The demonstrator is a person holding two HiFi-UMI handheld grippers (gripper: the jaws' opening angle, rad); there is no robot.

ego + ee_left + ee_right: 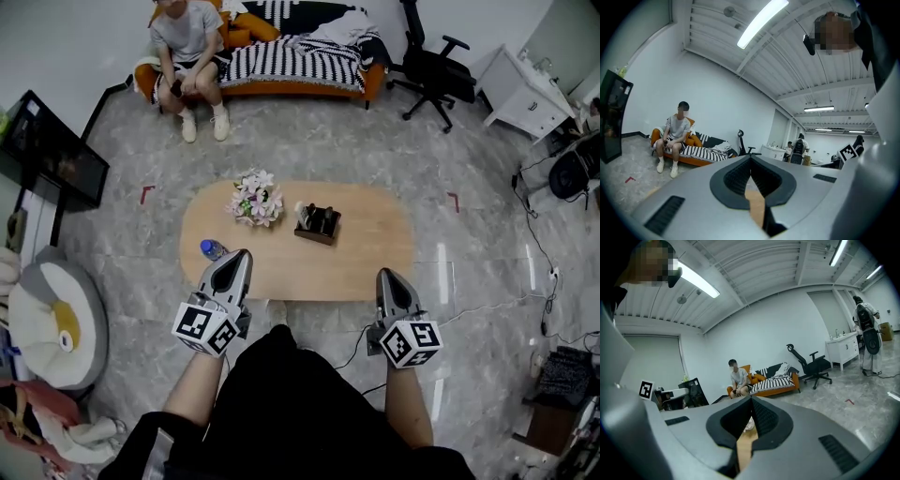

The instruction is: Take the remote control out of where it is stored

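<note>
Plainly the approach step is in hand, and nothing has been grasped yet. The left tongs (242, 255) hang over the near edge of the oval wooden counter (375, 234), just beside a bottle (212, 249) with a blue cap. The right tongs (387, 274) are at the same edge further right. Each gripper view shows its two jaws pressed together at the tips with nothing between them, so both are closed and empty. The remote (325, 218) seems to be one of the dark slim things standing in a small dark box (316, 231) near the middle of the counter, just right of a bunch of flowers (255, 198). It is too small to make out for certain. The box is well apart from both tongs. I judge that the next move calls for reaching one pair forward over the counter, spreading its jaws on the way, and lining them up on the remote's upper end. The other pair could steady the box, since a light box may lift or tip when the remote is drawn upward.
</note>
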